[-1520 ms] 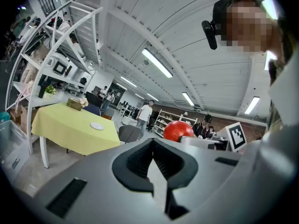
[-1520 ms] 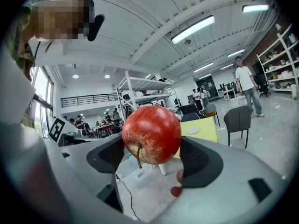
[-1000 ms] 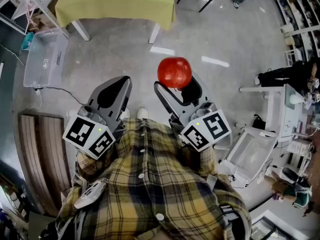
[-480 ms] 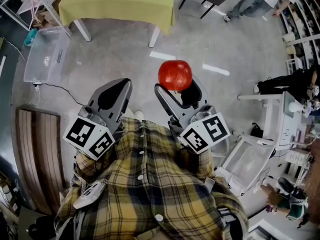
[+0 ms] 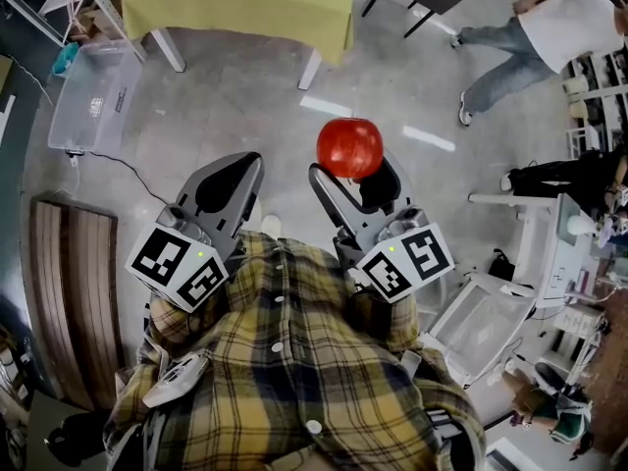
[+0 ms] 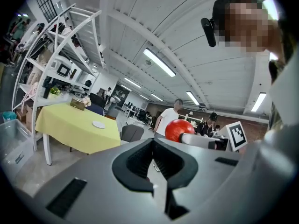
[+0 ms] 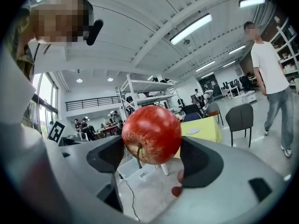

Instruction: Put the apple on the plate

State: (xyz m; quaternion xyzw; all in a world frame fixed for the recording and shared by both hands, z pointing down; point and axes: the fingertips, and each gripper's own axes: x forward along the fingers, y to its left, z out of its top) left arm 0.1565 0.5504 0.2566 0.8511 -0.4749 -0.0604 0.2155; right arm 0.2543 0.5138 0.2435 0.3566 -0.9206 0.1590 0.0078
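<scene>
The apple (image 7: pixel 152 134) is round, glossy and red, with pale yellow speckles near its thin brown stem, which points down at the camera in the right gripper view. It sits clamped between the smooth grey moulded jaws of the right tool (image 5: pixel 351 173), whose dark ribbed pads press it on both sides. It is high over the grey polished floor (image 5: pixel 235 106) and well apart from the plate (image 6: pixel 98 124). That plate is small, flat, white and round, lying on a table (image 6: pixel 74 129) under a yellow-green cloth

The left tool (image 6: pixel 153 164) has its jaws drawn nearly together, only a thin slit between the pads, and grips nothing

From the head view the apple covers the tips of the right tool, and the top edge of the frame cuts off the plate. A yellow and navy plaid shirt (image 5: pixel 294 361) hides the hands holding both tools. A clear plastic bin (image 5: pixel 88 106) stands on the floor left of the table; its contents are hard to make out
</scene>
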